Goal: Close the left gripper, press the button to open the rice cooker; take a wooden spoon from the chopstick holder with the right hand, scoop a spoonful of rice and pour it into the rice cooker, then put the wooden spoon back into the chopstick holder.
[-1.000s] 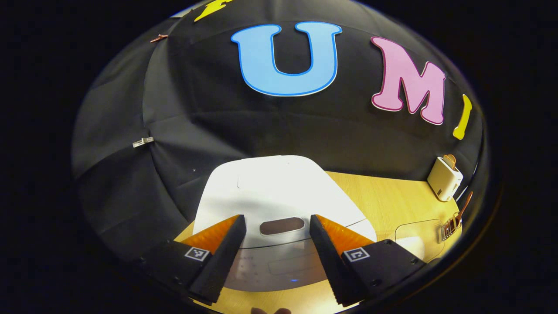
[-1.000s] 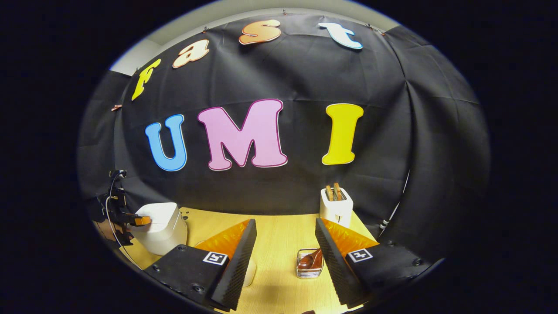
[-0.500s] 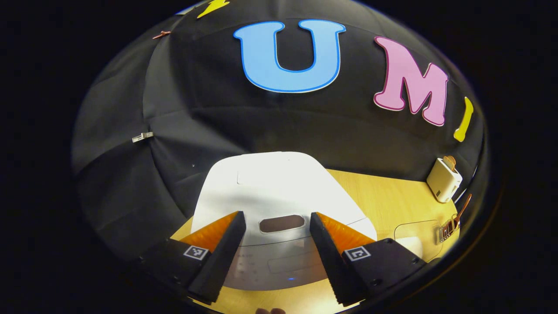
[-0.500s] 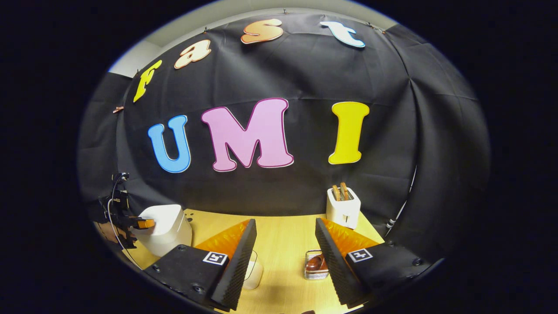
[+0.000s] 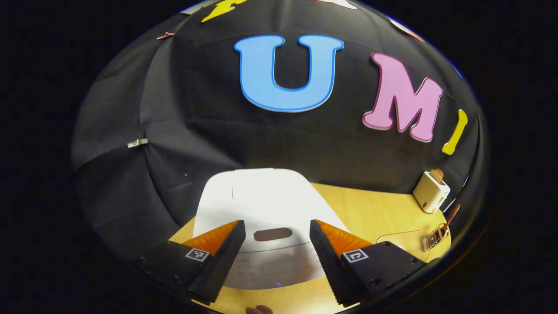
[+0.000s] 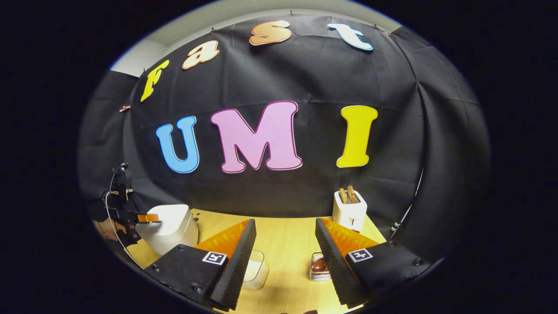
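Hovering spread-fingered, left gripper [image 5: 277, 244] over closed cooker [image 5: 261, 205], button [image 5: 273, 234] at 6 o'clock lying crosswise, right gripper [image 6: 285, 257] likewise spread, spoon [image 5: 449, 216] perhaps leaning toward 1 o'clock in holder [image 5: 434, 237], no legible labels.

The left gripper view sits close above the front of the cooker [image 5: 257, 205], facing the booth's back wall, the toaster [image 5: 430, 197] far off toward the table's [image 5: 366, 209] right back corner. The right gripper view looks from the table's front edge toward the same wall. Both share the cooker [image 6: 168, 226], toaster [image 6: 349, 209] and holder [image 6: 319, 267].
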